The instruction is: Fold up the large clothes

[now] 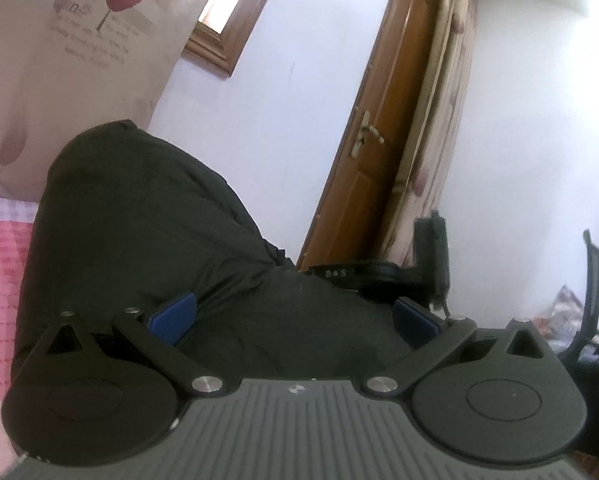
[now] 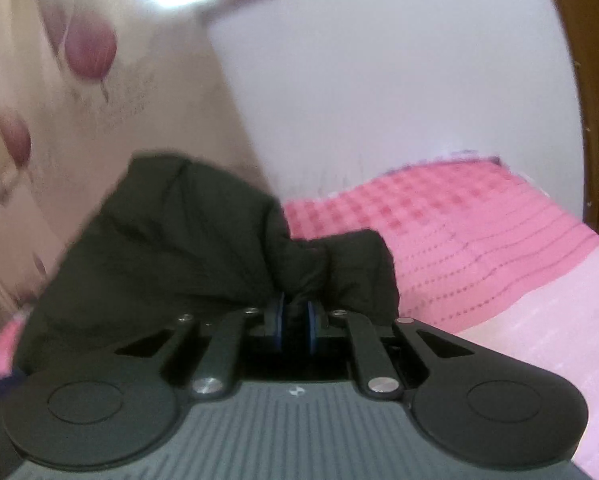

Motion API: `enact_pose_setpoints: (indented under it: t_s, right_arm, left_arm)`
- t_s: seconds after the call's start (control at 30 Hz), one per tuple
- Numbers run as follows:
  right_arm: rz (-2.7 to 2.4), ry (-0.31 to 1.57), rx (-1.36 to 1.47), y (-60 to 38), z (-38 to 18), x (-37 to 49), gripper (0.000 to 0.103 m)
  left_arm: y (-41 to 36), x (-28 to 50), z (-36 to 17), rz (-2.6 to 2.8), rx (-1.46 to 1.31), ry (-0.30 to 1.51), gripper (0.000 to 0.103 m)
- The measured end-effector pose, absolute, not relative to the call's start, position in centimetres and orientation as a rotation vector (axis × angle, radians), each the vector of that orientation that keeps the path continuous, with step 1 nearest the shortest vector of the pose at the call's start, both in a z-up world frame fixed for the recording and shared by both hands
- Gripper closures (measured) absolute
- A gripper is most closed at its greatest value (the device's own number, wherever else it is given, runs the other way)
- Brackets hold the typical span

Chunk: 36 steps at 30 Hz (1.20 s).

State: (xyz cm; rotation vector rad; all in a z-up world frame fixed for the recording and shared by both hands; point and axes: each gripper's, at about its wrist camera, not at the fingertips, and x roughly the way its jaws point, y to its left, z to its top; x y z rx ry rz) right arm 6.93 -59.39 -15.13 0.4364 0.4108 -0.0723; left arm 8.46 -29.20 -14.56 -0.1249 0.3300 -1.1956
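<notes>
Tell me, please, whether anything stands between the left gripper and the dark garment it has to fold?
Nothing visible does. The left gripper is open, its blue pads wide apart with the dark garment bulging between them. The right gripper is already shut on a fold of it, above the pink bedspread.
</notes>
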Motion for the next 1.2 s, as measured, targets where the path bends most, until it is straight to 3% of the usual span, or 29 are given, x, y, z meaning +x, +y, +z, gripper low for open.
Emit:
enact_pose_setpoints:
  t_s: [0.17, 0.3, 0.5, 0.67, 0.87, 1.07, 1.13, 1.2]
  right_arm:
    - [-0.062, 0.456, 0.455, -59.8, -14.7, 8.0, 0.091]
    - [-0.073, 0.277, 0.598, -62.2, -11.8, 2.0, 0.088]
    - [0.022, 0.294, 0.338, -55.8, -9.3, -7.0, 0.086]
    - [-0.1, 0.464, 0.136, -51.0, -12.9, -7.5, 0.086]
    - [-0.161, 0.484, 0.322, -53.4, -14.5, -3.8, 0.095]
    - [-0.177, 0.355, 0.425, -55.2, -12.1, -6.8, 0.094]
    - [-0.117, 0.364, 0.49, -55.4, -11.5, -7.9, 0.085]
    - [-0.095, 0.377, 0.502, -54.6, -11.4, -8.8, 0.045]
  left_arm:
    - [-29.8, 8.7, -14.6, -1.158, -0.088, 0.353, 0.0]
    - [-29.5, 9.2, -14.8, -1.151, -0.115, 0.361, 0.0]
    - [-29.4, 9.1, -15.0, -1.146, -0.127, 0.349, 0.0]
    - [-28.8, 8.3, -15.3, -1.138, -0.138, 0.33, 0.0]
    - [-27.4, 8.3, -15.4, -1.101, -0.197, 0.304, 0.0]
    - [-26.7, 8.6, -15.4, -1.086, -0.226, 0.304, 0.0]
    - [-26.7, 8.5, -15.4, -1.086, -0.23, 0.302, 0.0]
    - [-26.7, 8.6, -15.4, -1.087, -0.231, 0.302, 0.0]
